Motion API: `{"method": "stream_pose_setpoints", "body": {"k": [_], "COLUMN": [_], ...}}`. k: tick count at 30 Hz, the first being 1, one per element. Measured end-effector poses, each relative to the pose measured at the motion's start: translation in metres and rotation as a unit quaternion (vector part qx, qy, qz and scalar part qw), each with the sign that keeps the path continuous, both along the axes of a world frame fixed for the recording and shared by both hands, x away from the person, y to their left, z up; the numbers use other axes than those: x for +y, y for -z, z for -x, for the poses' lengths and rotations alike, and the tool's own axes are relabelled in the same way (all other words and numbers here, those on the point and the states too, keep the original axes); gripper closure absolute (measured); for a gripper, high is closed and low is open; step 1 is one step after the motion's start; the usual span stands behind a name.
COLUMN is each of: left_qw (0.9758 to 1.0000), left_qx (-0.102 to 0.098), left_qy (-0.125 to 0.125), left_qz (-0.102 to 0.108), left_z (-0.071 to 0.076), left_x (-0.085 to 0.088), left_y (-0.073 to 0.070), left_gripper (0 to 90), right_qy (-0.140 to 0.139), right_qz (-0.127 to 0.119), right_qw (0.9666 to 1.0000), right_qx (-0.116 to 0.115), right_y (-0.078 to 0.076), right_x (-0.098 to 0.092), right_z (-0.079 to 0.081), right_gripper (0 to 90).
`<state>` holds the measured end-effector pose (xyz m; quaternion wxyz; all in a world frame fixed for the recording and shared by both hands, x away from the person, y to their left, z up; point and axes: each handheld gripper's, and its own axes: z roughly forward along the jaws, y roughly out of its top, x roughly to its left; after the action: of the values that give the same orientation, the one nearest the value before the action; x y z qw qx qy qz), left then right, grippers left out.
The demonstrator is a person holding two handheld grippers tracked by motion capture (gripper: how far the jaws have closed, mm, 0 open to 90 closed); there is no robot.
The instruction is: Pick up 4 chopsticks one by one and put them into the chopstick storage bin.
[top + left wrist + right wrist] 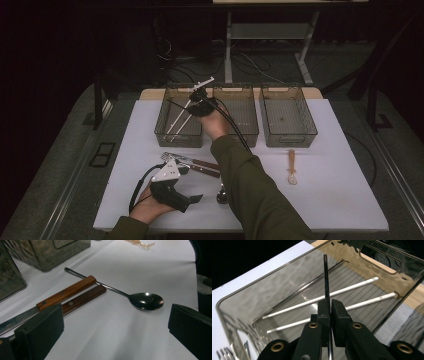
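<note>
My right gripper [330, 302] is shut on a thin dark metal rod [325, 277] that points up and away. It hovers over the left translucent bin [242, 302], where two white chopsticks [322, 298] lie on the ribbed floor. From above, the right gripper [201, 102] sits over the left bin's [165, 131] right side. My left gripper [191, 199] rests low near the table's front left, its jaws wide apart with nothing between them. Ahead of the left gripper [115, 327] lie a steel spoon [146, 300] and two wooden-handled knives [66, 292].
Two more translucent bins, middle [240, 135] and right [289, 140], stand in a row at the back of the white table [340, 195]. An amber plastic spoon [291, 167] lies in front of the right bin. Fork tines [222, 351] show beside the left bin.
</note>
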<state>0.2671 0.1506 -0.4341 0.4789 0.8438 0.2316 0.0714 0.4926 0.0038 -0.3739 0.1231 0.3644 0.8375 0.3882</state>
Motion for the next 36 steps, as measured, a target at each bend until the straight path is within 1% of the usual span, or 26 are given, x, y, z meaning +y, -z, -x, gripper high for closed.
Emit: {"method": "stream_pose_setpoints", "body": {"k": [1,2,3,5,10,11,16,22,32,36], "left_qw": [1.0,1.0,1.0,1.0,1.0,1.0,1.0,1.0,1.0,1.0], "left_qx": [0.0,0.0,0.0,0.0,-0.001,-0.001,-0.001,0.0,0.0,0.0], "left_qy": [0.001,0.001,0.002,0.002,0.0,0.0,0.0,-0.001,-0.003,-0.006], "left_qz": [0.0,0.001,0.0,0.0,0.0,0.0,-0.002,-0.003,-0.005,-0.003], "left_z": [0.0,0.0,0.0,0.0,0.0,0.0,0.0,-0.001,0.0,-0.001], "left_x": [0.0,0.0,0.0,0.0,0.0,0.0,0.0,0.0,0.001,0.002], "left_y": [0.0,0.0,0.0,0.0,0.0,0.0,0.0,0.0,0.001,0.0], "left_gripper": [0.0,0.0,0.0,0.0,0.0,0.0,0.0,0.0,0.0,0.0], "right_qy": [0.004,0.003,-0.002,-0.006,-0.015,-0.015,-0.03,-0.048,-0.068,-0.073], "right_qz": [-0.001,-0.004,-0.012,-0.014,-0.02,-0.02,-0.03,-0.046,-0.048,-0.056], "right_qw": [1.0,1.0,0.9999,0.9998,0.9997,0.9997,0.999,0.9977,0.9962,0.9955], "right_qx": [-0.004,-0.008,-0.01,-0.013,-0.007,-0.007,-0.01,-0.012,-0.022,-0.021], "right_y": [0.001,0.001,0.001,0.0,-0.005,-0.006,-0.011,-0.014,-0.014,-0.014], "right_x": [0.001,0.002,0.003,0.004,-0.002,-0.003,-0.013,-0.03,-0.064,-0.077], "right_z": [0.0,0.0,-0.001,0.001,0.004,0.005,0.012,0.024,0.048,0.056], "right_gripper": [84.7,81.8,74.4,70.1,56.8,55.1,45.4,39.7,32.1,29.6]}}
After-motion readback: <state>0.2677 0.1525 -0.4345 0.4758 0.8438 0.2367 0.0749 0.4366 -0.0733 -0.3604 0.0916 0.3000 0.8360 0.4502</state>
